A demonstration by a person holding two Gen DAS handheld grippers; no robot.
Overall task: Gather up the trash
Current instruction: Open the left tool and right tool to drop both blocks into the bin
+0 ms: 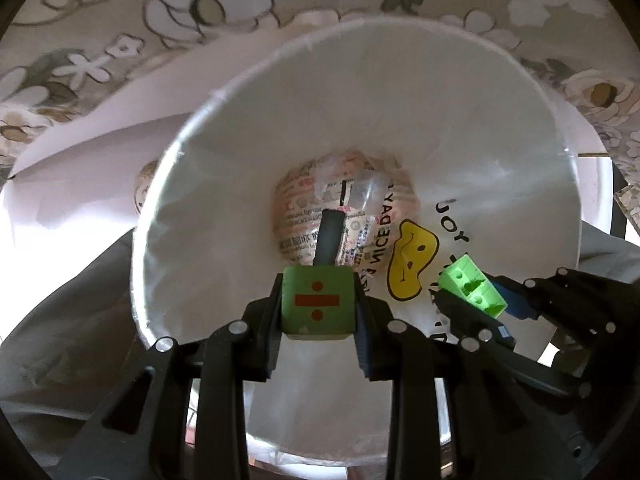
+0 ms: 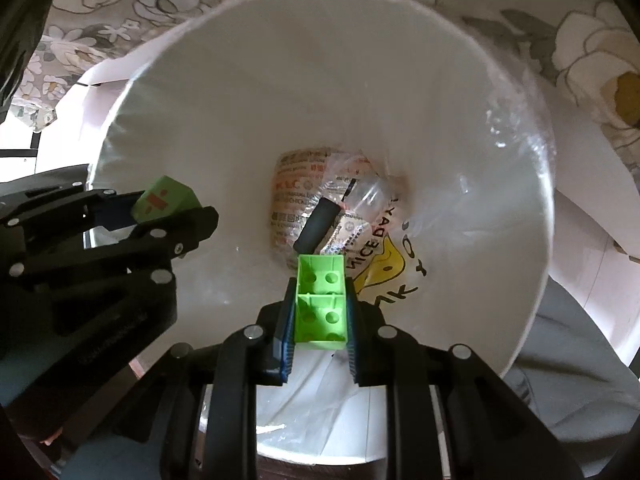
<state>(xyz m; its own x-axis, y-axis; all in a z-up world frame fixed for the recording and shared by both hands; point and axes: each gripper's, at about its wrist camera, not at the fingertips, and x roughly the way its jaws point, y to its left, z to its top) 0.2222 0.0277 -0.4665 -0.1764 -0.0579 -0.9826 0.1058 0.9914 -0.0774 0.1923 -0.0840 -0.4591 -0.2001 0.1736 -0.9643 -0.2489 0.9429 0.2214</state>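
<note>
Both grippers point down into a round bin lined with a white plastic bag (image 1: pixel 460 128) (image 2: pixel 460 128). My left gripper (image 1: pixel 318 306) is shut on a green cube with a red division sign (image 1: pixel 318 300) (image 2: pixel 166 200), held over the bin's mouth. My right gripper (image 2: pixel 320 308) is shut on a bright green hollow block (image 2: pixel 320 304) (image 1: pixel 472 286), also over the bin. At the bottom lie a printed wrapper (image 1: pixel 308 208) (image 2: pixel 296 196), a dark cylinder (image 1: pixel 330 236) (image 2: pixel 318 226) and clear plastic film (image 2: pixel 360 192).
The bag shows a yellow smiley face (image 1: pixel 412 260) and black lettering. Around the bin is a floral-patterned surface (image 1: pixel 100 20) and a white sheet (image 1: pixel 80 152). Grey fabric (image 1: pixel 60 320) lies at the lower left.
</note>
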